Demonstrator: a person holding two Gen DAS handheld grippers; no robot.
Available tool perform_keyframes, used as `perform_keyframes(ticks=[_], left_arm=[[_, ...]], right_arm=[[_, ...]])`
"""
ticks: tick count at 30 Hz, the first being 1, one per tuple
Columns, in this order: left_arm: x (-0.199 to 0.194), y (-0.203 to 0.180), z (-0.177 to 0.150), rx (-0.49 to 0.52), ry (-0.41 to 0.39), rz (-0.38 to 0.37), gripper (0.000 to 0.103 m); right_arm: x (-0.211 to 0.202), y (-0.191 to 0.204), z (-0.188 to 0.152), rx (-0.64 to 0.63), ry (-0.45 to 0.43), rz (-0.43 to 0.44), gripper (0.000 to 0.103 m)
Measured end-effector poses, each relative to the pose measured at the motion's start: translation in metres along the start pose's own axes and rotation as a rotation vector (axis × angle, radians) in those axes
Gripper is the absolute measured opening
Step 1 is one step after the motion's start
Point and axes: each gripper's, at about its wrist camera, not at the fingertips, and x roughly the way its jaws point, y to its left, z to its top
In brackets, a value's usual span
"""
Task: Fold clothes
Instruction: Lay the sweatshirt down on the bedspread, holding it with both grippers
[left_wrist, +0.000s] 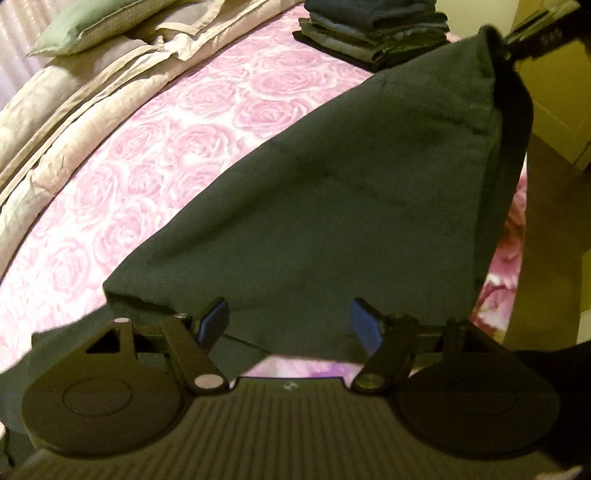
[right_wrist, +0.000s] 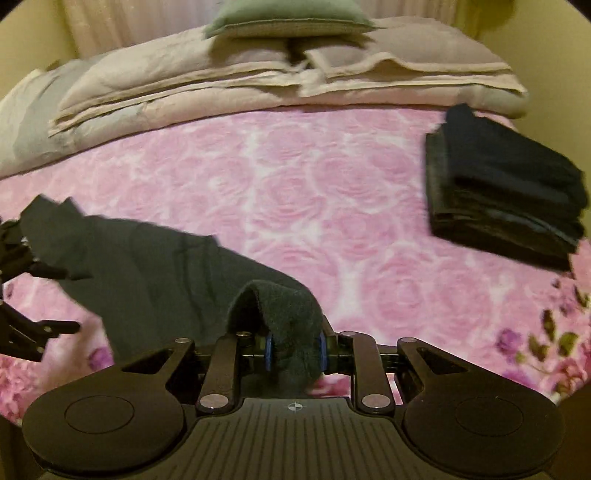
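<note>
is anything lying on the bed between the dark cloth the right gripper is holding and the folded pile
Nothing visible does. The right gripper is shut on the dark cloth, and only bare pink rose bedspread lies between it and the folded pile. The beige duvet sits farther back.

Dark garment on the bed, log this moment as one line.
right gripper: shut on dark garment | left gripper: open, over garment | folded stack: on pink bedspread

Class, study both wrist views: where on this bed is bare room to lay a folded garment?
Free: the pink rose-print bedspread between the beige folded duvet, the stack of dark folded clothes and the dark green garment. Crowded: the near left, under that garment, pinched by the right gripper.
</note>
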Motion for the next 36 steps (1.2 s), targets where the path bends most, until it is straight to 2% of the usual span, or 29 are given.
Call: perform_keyframes(ticks=[1,5,7,9,11,12,13,14,15,17,19,22,24,25,26,29,32,33,34,36], left_arm=[[0.002,0.005,-0.002,0.019,0.005,0.013,0.069],[0.01,0.032,-0.02,0.1,0.047,0.091,0.07],[0.015,0.049,-0.034,0.15,0.078,0.147,0.07],[0.021,0.066,-0.048,0.186,0.105,0.198,0.072],[0.028,0.087,-0.061,0.173,0.122,0.219,0.072],[0.032,0.097,-0.068,0.164,0.131,0.228,0.072],[0.036,0.105,-0.073,0.154,0.129,0.227,0.072],[0.041,0.113,-0.077,0.144,0.126,0.223,0.072],[0.045,0.122,-0.081,0.133,0.122,0.22,0.072],[0.054,0.129,-0.086,0.131,0.112,0.203,0.071],[0.064,0.134,-0.09,0.139,0.103,0.162,0.069],[0.074,0.132,-0.093,0.167,0.087,0.124,0.05],[0.078,0.13,-0.096,0.2,0.085,0.091,0.015],[0.08,0.13,-0.097,0.219,0.088,0.083,0.007],[0.078,0.129,-0.098,0.231,0.08,0.076,0.003],[0.064,0.131,-0.098,0.256,0.036,0.066,0.002],[0.039,0.144,-0.091,0.26,-0.03,0.09,0.002],[0.028,0.15,-0.087,0.266,-0.048,0.1,0.002],[0.017,0.154,-0.085,0.276,-0.063,0.112,0.002],[-0.004,0.161,-0.078,0.303,-0.08,0.139,0.002]], right_arm=[[0.0,-0.007,-0.004,0.019,-0.013,-0.026,0.005],[-0.005,-0.031,-0.022,0.085,-0.006,-0.099,0.005],[-0.002,-0.032,-0.029,0.104,0.015,-0.101,0.005],[0.0,-0.022,-0.033,0.092,0.028,-0.116,0.005],[0.006,-0.007,-0.038,0.063,0.059,-0.15,0.006],[0.009,-0.001,-0.041,0.074,0.072,-0.161,0.018],[0.012,0.005,-0.046,0.098,0.085,-0.175,0.048],[0.016,0.009,-0.051,0.128,0.093,-0.189,0.069],[0.017,0.012,-0.059,0.171,0.096,-0.187,0.081],[0.022,0.023,-0.076,0.256,0.115,-0.129,0.081],[0.031,0.041,-0.096,0.33,0.131,-0.026,0.081],[0.052,0.083,-0.126,0.355,0.159,0.118,0.081],[0.066,0.119,-0.139,0.275,0.17,0.125,0.081],[0.071,0.135,-0.143,0.225,0.164,0.106,0.081],[0.074,0.147,-0.145,0.19,0.152,0.096,0.081],[0.08,0.178,-0.152,0.094,0.14,0.048,0.081],[0.091,0.175,-0.162,0.188,0.137,0.093,0.081],[0.094,0.166,-0.164,0.267,0.136,0.128,0.064],[0.097,0.155,-0.165,0.346,0.138,0.165,0.033],[0.096,0.131,-0.164,0.485,0.152,0.227,0.005]])
